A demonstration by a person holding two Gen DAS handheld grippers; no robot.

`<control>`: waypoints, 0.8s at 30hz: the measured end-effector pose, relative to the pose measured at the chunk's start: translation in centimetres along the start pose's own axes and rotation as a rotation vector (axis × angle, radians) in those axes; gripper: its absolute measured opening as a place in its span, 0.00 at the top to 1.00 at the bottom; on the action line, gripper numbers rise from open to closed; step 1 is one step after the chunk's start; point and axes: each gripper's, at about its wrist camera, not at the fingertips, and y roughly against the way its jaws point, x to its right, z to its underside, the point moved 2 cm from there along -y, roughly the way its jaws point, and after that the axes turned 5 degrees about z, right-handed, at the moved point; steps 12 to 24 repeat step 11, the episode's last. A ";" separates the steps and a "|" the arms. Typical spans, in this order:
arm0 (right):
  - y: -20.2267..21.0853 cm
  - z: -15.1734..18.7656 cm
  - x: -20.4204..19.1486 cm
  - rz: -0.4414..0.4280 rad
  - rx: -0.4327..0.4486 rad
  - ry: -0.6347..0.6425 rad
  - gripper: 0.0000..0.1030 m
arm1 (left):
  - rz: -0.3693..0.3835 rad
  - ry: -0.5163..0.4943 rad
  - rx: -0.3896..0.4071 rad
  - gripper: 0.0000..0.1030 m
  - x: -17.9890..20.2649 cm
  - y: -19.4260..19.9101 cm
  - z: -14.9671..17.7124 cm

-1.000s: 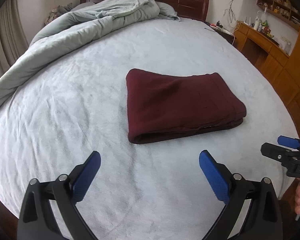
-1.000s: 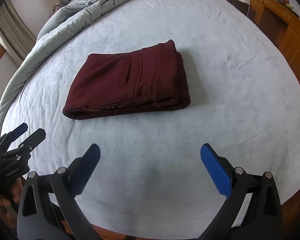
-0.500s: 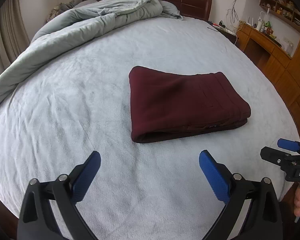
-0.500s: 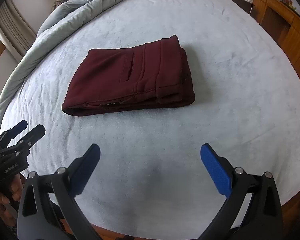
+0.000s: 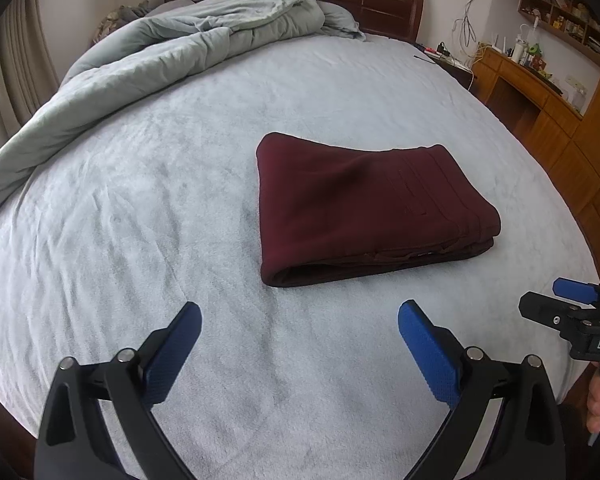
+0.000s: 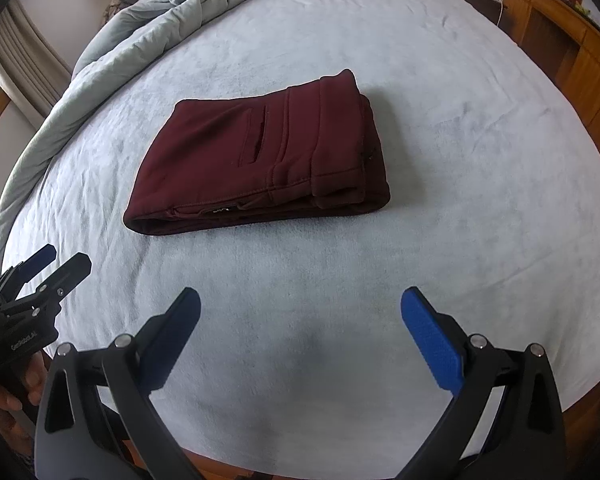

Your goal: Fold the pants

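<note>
While both tools gape (empty), folded pants (image 5: pixel 364 208) rest on the bed (image 5: pixel 140 200).

Right gripper (image 6: pixel 300 308) hangs above the pale blue bedspread (image 6: pixel 460 160) with blue pads spread wide, nothing between them; maroon pants (image 6: pixel 260 156) lie folded at twelve o'clock, back pocket up, apart from the fingers; left gripper (image 6: pixel 50 268) pokes in at nine o'clock, tips parted; grey duvet (image 6: pixel 160 16) bunched at eleven o'clock
</note>
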 end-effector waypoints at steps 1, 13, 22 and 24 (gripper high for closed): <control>0.0 0.0 0.0 0.000 0.001 0.000 0.03 | -0.001 0.000 0.000 0.04 0.0 0.0 0.0; -0.2 0.3 0.2 -0.006 -0.002 -0.022 0.03 | 0.000 0.007 -0.017 0.04 0.0 -0.3 0.0; -0.2 0.3 0.2 -0.006 -0.002 -0.022 0.03 | 0.000 0.007 -0.017 0.04 0.0 -0.3 0.0; -0.2 0.3 0.2 -0.006 -0.002 -0.022 0.03 | 0.000 0.007 -0.017 0.04 0.0 -0.3 0.0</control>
